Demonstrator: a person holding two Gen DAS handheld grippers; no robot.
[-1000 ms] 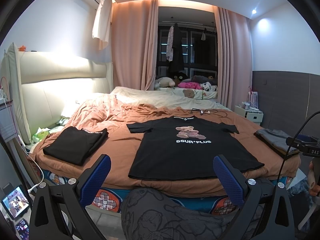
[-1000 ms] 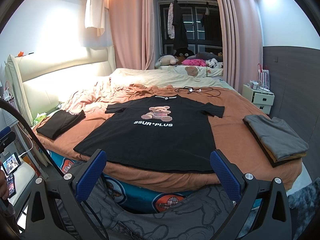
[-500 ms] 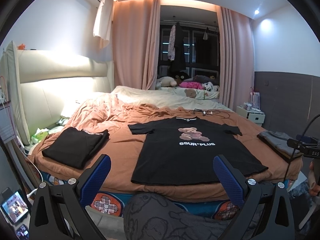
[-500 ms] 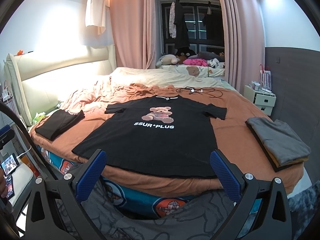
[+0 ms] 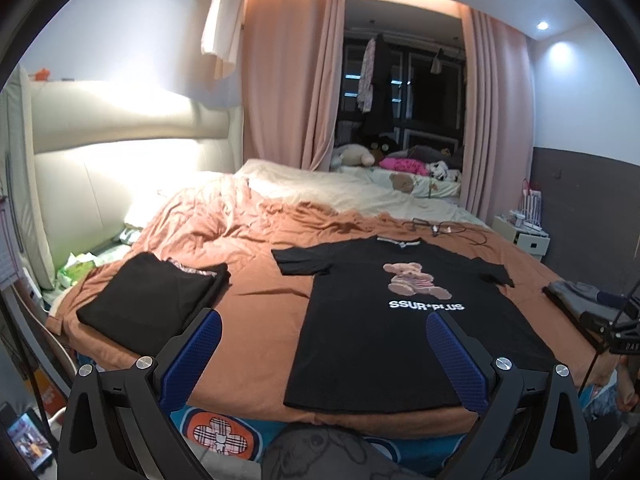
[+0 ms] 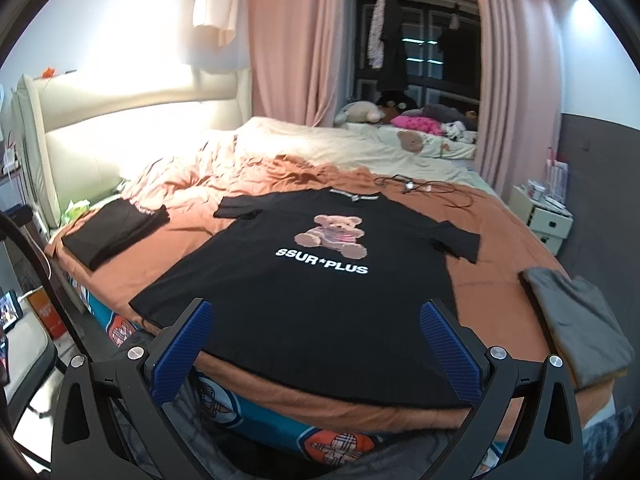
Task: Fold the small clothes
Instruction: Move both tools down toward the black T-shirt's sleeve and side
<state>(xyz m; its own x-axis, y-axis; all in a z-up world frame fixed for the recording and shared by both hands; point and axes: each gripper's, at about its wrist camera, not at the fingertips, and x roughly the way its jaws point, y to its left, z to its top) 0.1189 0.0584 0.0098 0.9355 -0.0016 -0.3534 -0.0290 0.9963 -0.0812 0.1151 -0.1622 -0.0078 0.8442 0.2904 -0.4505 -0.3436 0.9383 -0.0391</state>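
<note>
Presently: black T-shirt point(image 6: 320, 296), bear print and "SSUR*PLUS" lettering, spread flat, front up, on the bed point(image 6: 496, 240), hem at 6 o'clock. Folded black garment point(image 6: 116, 228) at 9 o'clock; folded grey garment point(image 6: 576, 320) at 3 o'clock. Left tool point(image 5: 324, 360) and right tool point(image 6: 316, 348): fingers apart, empty, above the hem.

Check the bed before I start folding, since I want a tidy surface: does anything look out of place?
One thing stands out: a tangled black cable lies on the rust-orange bedspread just beyond the collar of the flat black bear-print T-shirt. The folded black garment and folded grey garment sit neatly at the sides.
</note>
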